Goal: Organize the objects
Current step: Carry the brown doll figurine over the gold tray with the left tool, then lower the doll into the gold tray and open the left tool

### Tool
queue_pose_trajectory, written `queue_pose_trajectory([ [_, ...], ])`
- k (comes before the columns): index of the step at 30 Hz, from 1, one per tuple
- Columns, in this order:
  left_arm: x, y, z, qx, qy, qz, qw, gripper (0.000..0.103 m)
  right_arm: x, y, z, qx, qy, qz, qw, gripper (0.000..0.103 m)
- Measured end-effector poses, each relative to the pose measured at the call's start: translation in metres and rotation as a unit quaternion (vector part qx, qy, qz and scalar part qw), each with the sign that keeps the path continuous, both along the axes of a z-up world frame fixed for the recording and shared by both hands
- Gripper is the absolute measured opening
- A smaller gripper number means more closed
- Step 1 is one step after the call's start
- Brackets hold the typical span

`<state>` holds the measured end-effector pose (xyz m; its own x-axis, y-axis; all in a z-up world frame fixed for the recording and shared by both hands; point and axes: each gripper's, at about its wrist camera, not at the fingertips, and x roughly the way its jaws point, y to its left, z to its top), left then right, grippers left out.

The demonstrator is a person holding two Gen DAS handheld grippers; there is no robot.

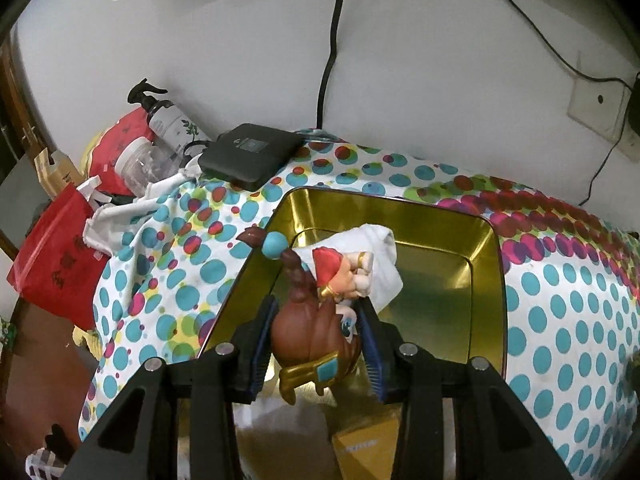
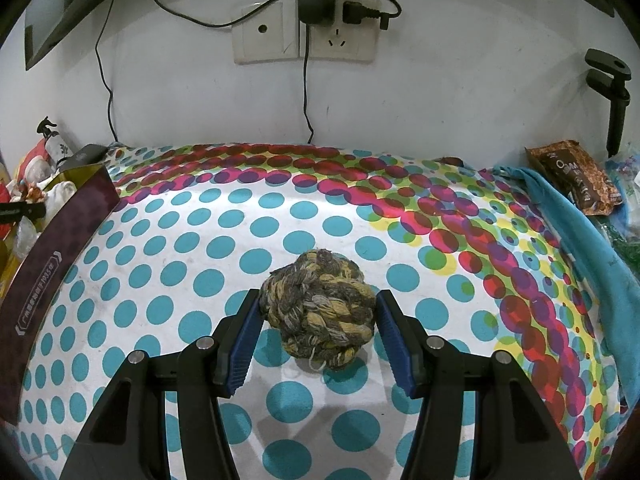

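My left gripper (image 1: 318,312) is shut on a toy figurine (image 1: 316,320) with brown hair, a red cap and a blue ball, and holds it over the open gold tin box (image 1: 486,280). A white cloth (image 1: 380,264) lies inside the box, and a yellow carton (image 1: 366,450) shows below the figurine. My right gripper (image 2: 318,304) has its blue pads against both sides of a yellow-grey knotted rope ball (image 2: 318,312) that rests on the dotted tablecloth (image 2: 224,224). The box's dark outer wall (image 2: 60,248) stands at the far left in the right wrist view.
A black device (image 1: 250,154) with a cable sits behind the box. A spray bottle (image 1: 168,116), a jar and red bags (image 1: 56,264) crowd the left side. A wall socket (image 2: 306,36) with plugs is behind the table. A blue cloth (image 2: 580,224) and snack packet (image 2: 576,178) lie at right.
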<state>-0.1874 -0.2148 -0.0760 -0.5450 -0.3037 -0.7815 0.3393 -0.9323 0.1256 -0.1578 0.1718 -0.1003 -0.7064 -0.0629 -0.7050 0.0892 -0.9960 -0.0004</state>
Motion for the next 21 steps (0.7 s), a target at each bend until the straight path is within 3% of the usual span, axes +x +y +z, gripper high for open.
queue_pose_trajectory([
  [10,0.002,0.000,-0.001,0.002,-0.004,0.000,1.0000,0.042,-0.001,0.000,-0.001,0.003,-0.003,0.000,1.000,0.055],
  [13,0.010,0.004,0.008,0.001,0.011,-0.010,0.9999,0.052,-0.001,-0.002,-0.002,0.007,-0.005,0.002,1.000,0.055],
  [18,0.029,0.021,0.030,-0.045,0.045,-0.031,0.9975,0.057,-0.001,-0.005,-0.001,0.018,-0.004,0.003,1.000,0.055],
  [21,0.041,0.026,0.042,-0.035,0.054,-0.042,0.9971,0.058,-0.002,-0.006,-0.002,0.018,-0.006,0.002,1.000,0.055],
])
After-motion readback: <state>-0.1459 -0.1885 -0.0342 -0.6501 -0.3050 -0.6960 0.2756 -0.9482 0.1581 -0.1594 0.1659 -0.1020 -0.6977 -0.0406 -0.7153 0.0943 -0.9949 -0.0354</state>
